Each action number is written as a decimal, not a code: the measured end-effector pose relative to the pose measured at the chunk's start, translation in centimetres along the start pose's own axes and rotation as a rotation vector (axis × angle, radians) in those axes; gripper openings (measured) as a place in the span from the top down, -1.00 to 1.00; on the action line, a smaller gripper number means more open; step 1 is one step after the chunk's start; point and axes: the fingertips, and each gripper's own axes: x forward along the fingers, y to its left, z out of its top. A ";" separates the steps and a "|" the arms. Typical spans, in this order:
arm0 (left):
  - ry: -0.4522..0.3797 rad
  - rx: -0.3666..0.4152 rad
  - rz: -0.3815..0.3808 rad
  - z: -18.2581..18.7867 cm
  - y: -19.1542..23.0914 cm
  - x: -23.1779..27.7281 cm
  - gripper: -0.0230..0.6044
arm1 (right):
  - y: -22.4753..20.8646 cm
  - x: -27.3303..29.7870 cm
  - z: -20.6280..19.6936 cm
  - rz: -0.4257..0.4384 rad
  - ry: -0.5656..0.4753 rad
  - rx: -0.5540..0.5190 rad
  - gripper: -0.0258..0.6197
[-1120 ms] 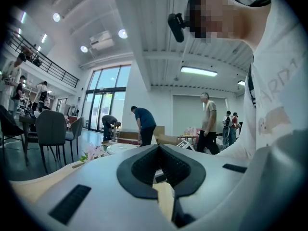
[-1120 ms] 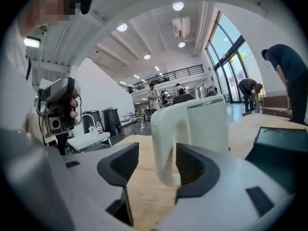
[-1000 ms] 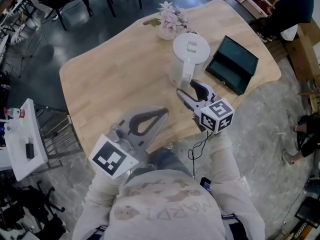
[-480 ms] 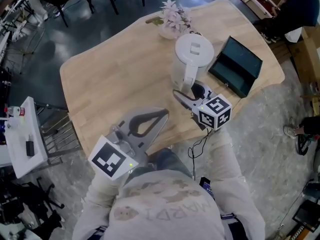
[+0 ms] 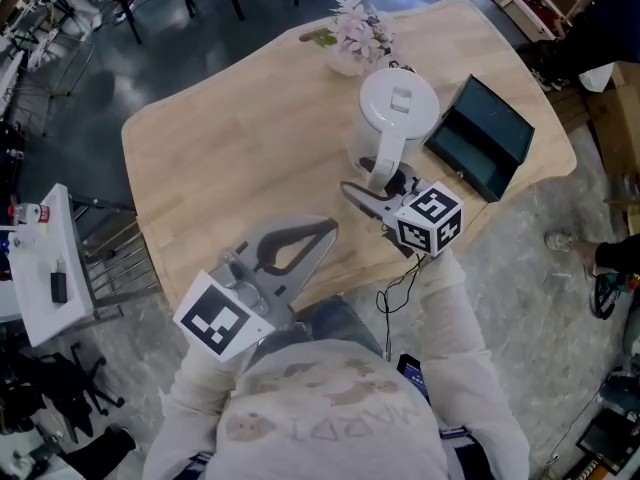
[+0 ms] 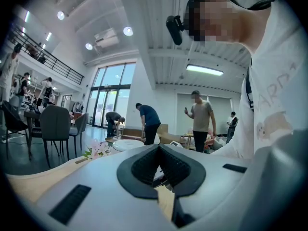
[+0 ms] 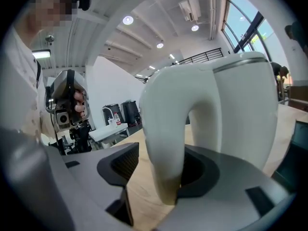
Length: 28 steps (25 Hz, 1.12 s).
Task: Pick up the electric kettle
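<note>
- Head view: bright, even light from overhead; counter [image 5: 230,158] uniformly lit, shadows faint and soft; kettle lid [image 5: 398,100] close to white-out; dark floor [image 5: 150,58] carries a pale sheen; straight lines bow towards the edges.
- Left gripper view: fisheye, black vignette in the corners; ceiling lamps [image 6: 127,31] glare; tall windows [image 6: 108,93] washed out; left tool [image 6: 159,150] close to the lens, soft, its inner faces in shade.
- Right gripper view: same fisheye and vignette; ceiling spots [image 7: 127,20] flare; kettle handle [image 7: 163,129] looms large, slightly blurred, lower end shaded.

"MARDI" on the sweatshirt [image 5: 330,420]
</note>
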 end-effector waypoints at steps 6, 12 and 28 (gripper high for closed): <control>0.007 -0.005 0.008 -0.3 0.2 0.0 0.89 | 0.4 0.5 -0.2 0.034 0.021 -0.020 0.23; 0.009 -0.012 0.011 -0.4 0.2 0.2 0.89 | 0.6 0.6 -0.1 0.057 0.043 -0.040 0.23; 0.016 -0.015 0.032 -0.8 0.3 0.2 0.89 | -0.7 0.7 0.2 0.005 0.022 -0.080 0.64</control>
